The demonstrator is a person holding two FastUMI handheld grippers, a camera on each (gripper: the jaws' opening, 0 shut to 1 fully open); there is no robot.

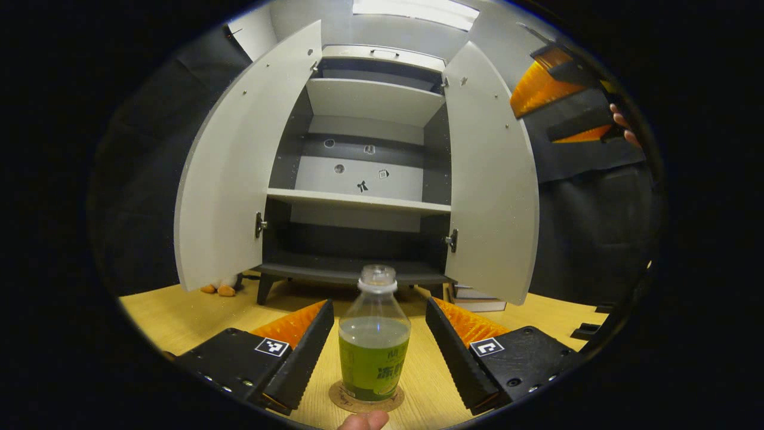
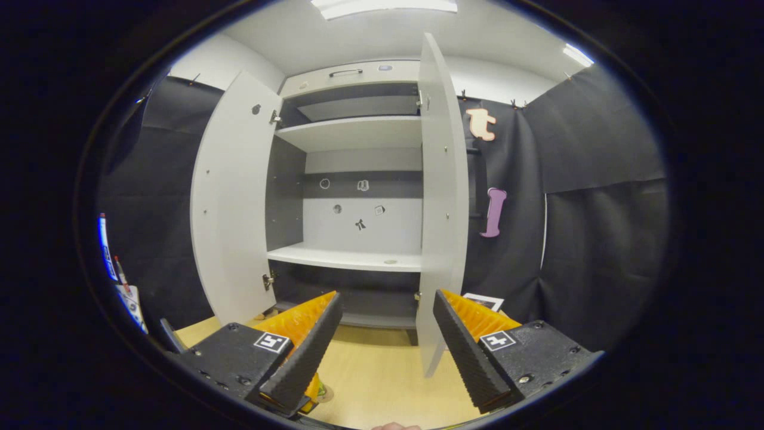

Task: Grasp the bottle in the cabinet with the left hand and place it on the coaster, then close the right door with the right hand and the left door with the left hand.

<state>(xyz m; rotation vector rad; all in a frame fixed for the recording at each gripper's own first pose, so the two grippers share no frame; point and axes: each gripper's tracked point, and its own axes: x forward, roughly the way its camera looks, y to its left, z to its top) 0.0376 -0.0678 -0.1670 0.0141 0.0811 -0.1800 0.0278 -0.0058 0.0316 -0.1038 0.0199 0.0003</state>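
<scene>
Left tool (image 1: 376,346) gapes wide around green-labelled bottle (image 1: 374,343) on coaster (image 1: 366,399); label writing unreadable

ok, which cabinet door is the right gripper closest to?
The right door. In the right gripper view it stands edge-on just beyond the right gripper, its lower corner by the right-hand finger; the left door sits farther off, swung wide.

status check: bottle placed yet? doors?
Done: the bottle stands upright on the coaster, out of the cabinet. The left gripper is open, its fingers either side of the bottle and apart from it. In hand: the right gripper, open, faces the right door. Left: both doors are open, the left door too.
</scene>
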